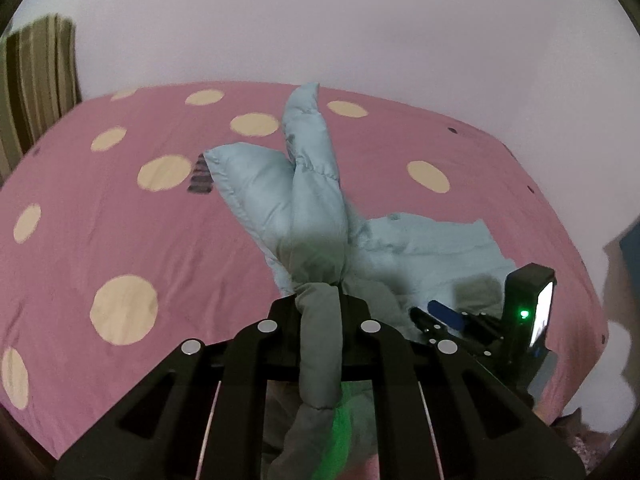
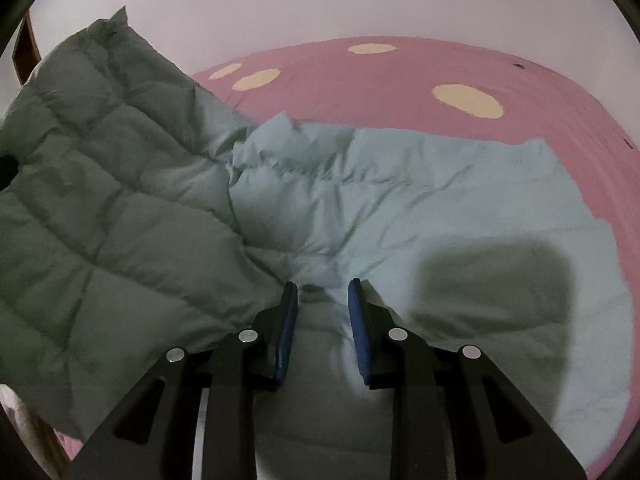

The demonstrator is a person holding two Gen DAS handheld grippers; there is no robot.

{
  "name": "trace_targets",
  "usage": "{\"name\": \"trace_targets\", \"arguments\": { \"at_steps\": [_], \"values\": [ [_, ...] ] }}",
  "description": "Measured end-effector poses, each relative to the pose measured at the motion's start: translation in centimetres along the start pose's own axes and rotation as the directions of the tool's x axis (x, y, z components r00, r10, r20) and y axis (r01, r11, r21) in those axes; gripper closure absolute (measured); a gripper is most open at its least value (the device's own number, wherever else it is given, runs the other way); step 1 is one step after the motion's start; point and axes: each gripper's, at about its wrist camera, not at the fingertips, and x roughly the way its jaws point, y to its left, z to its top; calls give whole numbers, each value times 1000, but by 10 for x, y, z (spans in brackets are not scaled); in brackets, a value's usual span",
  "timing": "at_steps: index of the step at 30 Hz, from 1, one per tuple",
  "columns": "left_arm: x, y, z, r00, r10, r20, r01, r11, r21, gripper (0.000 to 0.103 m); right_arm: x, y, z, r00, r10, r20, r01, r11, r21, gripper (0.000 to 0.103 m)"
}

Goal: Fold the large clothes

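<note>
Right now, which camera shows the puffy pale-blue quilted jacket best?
The right wrist view: the puffy pale-blue quilted jacket fills the frame, spread across the pink dotted bedspread. The left wrist view shows mainly a raised fold of it, pinched in the left gripper.

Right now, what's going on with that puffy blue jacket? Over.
Left gripper shut on light blue puffer jacket, lifted off pink dotted bedspread. Right gripper around a jacket fold, fingers apart. Nothing in the way.
</note>
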Motion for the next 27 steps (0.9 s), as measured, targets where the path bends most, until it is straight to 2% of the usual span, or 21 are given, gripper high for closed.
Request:
{"name": "trace_targets", "arguments": {
  "at_steps": [8,15,16,19,23,27],
  "values": [
    [19,-102,2,1000,-22,-2,22,989,148,94,-57,-61,-6,993,-82,79,79,996,46,76],
    [66,-183,-13,995,-60,-78,77,970,230,94,-93,-122,-25,978,-183,104,170,978,119,76],
    [74,-191,-14,995,-60,-85,79,968,239,94,-96,-127,-27,975,-196,105,183,975,125,76],
    [97,-211,-30,991,-64,-116,92,964,251,94,-105,-150,-38,965,-240,107,221,962,159,53],
    [125,-220,-45,983,-73,-169,112,966,235,94,-107,-168,-47,959,-268,89,250,952,179,53],
    [135,-231,-60,984,-67,-164,104,967,231,94,-104,-177,-54,958,-279,68,261,945,198,53]
  ]
}}
